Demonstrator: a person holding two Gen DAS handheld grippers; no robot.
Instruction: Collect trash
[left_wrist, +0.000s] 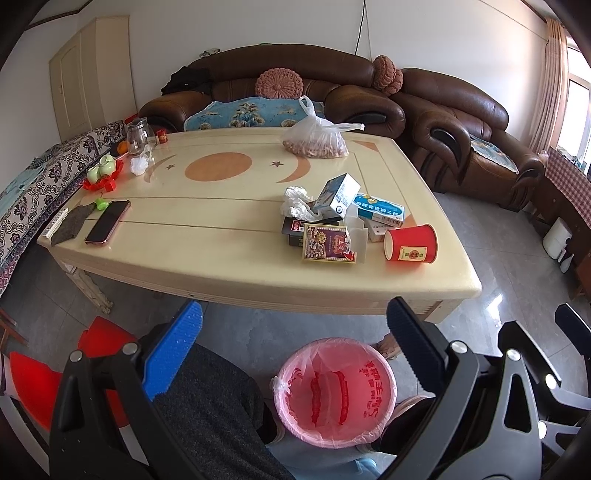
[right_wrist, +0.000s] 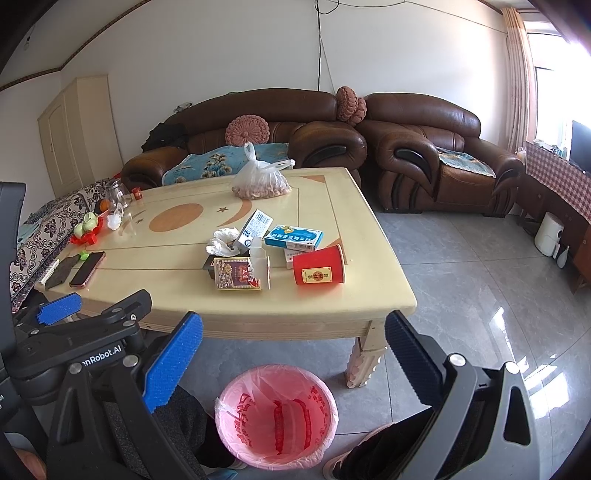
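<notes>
Trash sits piled on the near right part of the cream coffee table (right_wrist: 177, 302): a tipped red paper cup (right_wrist: 319, 266), a blue and white box (right_wrist: 294, 238), a snack box (right_wrist: 237, 277) and crumpled tissue (right_wrist: 222, 242). On the floor just near of the table stands a pink-lined bin (right_wrist: 276, 416). Left gripper (left_wrist: 293, 328) and right gripper (right_wrist: 293, 338) both hang released and empty, low, short of the table. Best to begin with the cup, nearest the right gripper, pinching its wall lightly so it does not crush.

Daylight pours in from the window (right_wrist: 550, 92) on my right, blown out white. It glares off the floor tiles (right_wrist: 498, 332). Edges bend and darken; the middle stays sharp.
</notes>
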